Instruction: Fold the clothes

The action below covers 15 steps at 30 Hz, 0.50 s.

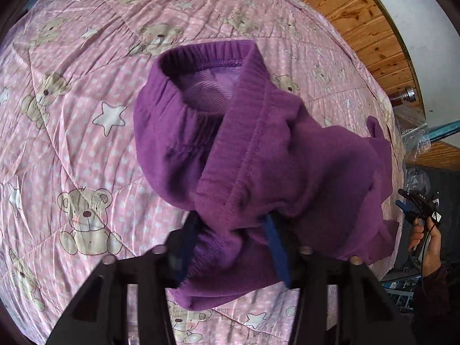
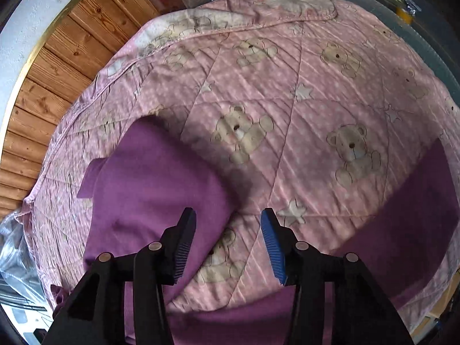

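A: Left wrist view: left gripper (image 1: 230,244) clenched on the purple trousers (image 1: 244,155), a bunch of fabric caught between the blue pads (image 1: 274,247). Elastic waistband (image 1: 207,54) gapes open at the far end, pointing away from the camera; the bunched garment's long axis runs from the jaws out along the fingers. It hangs over the pink quilt (image 1: 72,100), printed with bears and stars. A trailing part droops off to the right.

B: Right wrist view: right gripper (image 2: 228,247) released, jaws spread with nothing between them, above the pink quilt (image 2: 316,72). Purple fabric (image 2: 149,178) lies on the quilt at left, its long axis running from near the left finger up and away. More purple at the right edge and along the bottom.

A: Any writing?

B: None readable on the garment. In the left wrist view, a hand (image 1: 425,238) at the far right holds the other tool; small white lettering there, too tiny to read. Wooden panelling (image 2: 57,57) behind the bed.
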Motion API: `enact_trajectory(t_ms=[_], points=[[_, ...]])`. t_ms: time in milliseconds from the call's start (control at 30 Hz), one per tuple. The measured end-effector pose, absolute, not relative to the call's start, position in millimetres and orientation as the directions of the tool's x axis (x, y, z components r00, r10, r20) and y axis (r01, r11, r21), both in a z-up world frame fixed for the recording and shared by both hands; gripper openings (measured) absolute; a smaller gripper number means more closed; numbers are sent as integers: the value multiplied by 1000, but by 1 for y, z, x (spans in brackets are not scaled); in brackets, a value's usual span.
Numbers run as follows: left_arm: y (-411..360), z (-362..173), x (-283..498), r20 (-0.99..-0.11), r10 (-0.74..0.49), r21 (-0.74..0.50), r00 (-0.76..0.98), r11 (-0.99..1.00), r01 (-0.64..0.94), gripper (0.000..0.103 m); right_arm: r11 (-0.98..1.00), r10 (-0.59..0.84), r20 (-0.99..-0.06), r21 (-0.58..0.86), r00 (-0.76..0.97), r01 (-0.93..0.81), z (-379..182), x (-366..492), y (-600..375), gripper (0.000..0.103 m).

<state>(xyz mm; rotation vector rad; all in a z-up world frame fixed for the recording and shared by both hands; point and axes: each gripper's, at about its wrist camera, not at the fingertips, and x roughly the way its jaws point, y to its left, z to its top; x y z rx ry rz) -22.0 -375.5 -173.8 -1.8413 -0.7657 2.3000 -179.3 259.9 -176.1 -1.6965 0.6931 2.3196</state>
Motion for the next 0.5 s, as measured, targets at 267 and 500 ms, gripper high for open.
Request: enact_trajectory(t_ms=[267,500], points=[[-448,-113,19,-886,188,-367,-424,-844,393,6,-957,-59,-922,160,-382,-240,-145,-256,226,53],[-447,-133,63,-902,287,-407,-324,-816,410,23,-985,-79,-970,39,-232,171,-168,-322,129,58]])
